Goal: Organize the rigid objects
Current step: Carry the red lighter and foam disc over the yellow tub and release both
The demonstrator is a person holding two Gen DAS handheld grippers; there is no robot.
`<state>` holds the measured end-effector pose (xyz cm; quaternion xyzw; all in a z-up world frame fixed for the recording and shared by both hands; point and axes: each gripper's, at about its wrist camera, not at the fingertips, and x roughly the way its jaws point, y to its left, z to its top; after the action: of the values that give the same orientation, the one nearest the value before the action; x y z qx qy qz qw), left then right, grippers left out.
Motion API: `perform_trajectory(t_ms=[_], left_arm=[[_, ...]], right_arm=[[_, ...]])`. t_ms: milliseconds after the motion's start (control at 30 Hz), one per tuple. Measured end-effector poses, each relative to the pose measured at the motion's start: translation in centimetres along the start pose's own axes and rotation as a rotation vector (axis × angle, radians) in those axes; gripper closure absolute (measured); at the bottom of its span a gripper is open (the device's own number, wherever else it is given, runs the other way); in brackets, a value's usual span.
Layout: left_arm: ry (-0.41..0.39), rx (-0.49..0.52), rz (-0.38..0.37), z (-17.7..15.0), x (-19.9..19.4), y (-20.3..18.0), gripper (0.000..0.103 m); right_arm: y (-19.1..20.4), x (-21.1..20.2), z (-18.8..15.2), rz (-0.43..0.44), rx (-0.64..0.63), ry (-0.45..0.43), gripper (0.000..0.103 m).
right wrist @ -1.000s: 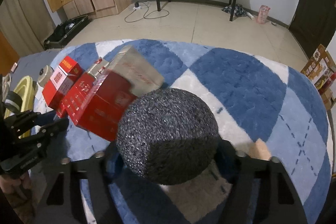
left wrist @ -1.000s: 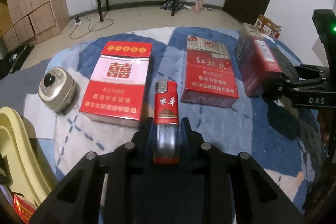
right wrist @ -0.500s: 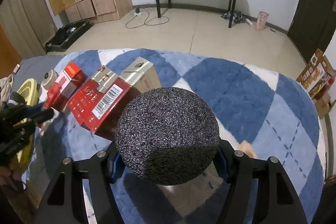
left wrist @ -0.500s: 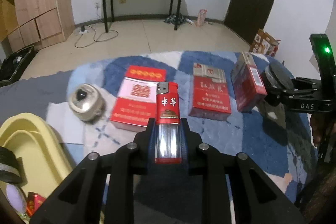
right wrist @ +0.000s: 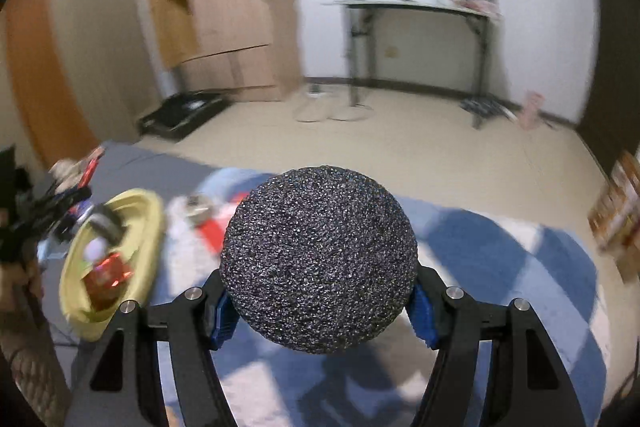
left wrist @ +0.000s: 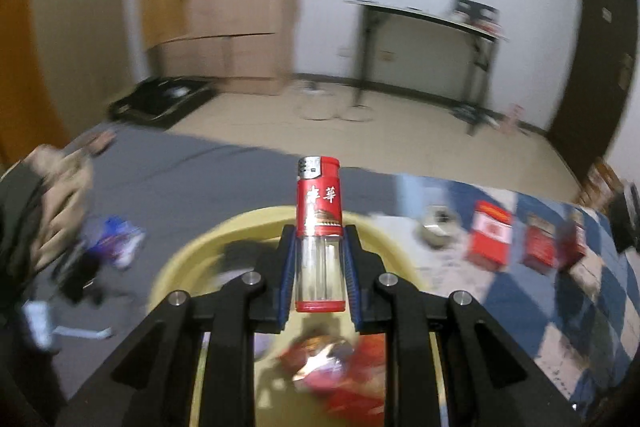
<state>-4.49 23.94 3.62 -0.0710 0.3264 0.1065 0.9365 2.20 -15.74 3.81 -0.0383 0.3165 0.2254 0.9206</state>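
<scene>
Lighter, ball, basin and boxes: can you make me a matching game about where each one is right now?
Things:
1. lighter
2. dark speckled ball
3. yellow basin
4. red boxes

Places:
A. lying on the blue and white blanket
B. between the fingers of the right gripper
C. under the left gripper, with things already inside
D. between the fingers of the left gripper

Pairs: 1-D, 2-B, 3-C, 4-A
</scene>
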Motion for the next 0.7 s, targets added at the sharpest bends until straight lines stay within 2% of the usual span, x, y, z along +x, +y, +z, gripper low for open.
perform_trajectory(t_ms=[67,200,333,433,533,600,700], left_arm=[[0.007,-0.086,0.045,-0.7,0.1,3.4,0.079],[0.099,-0.189,0.074,-3.0,2.4,7.9,0.079],[0.143,-0.227,0.039,-4.6,3.2,9.6,0.079],[0.181,-0.246,-0.003,-5.5,4.2,10.2,0.079],[0.229,-0.246,-0.021,-6.1,5.4,10.4,0.079],[0.238,-0.290,-0.013,-6.4,6.0,11.1,0.079],[0.225,-0.302,-0.034,-6.4,5.9,11.1,0.079]], right_arm=[[4.1,1.5,0.3,0.071,-0.079,0.032,0.036],[12.8,5.7,0.3,0.206,-0.236,0.148,0.036],[19.4,10.9,1.2,0.269,-0.334,0.253,0.036],[22.9,14.9,1.8,0.275,-0.363,0.331,0.036],[25.0,17.7,2.4,0.263,-0.365,0.373,0.036],[26.0,19.3,3.1,0.252,-0.374,0.383,0.036],[26.9,23.0,3.5,0.243,-0.386,0.427,0.036]])
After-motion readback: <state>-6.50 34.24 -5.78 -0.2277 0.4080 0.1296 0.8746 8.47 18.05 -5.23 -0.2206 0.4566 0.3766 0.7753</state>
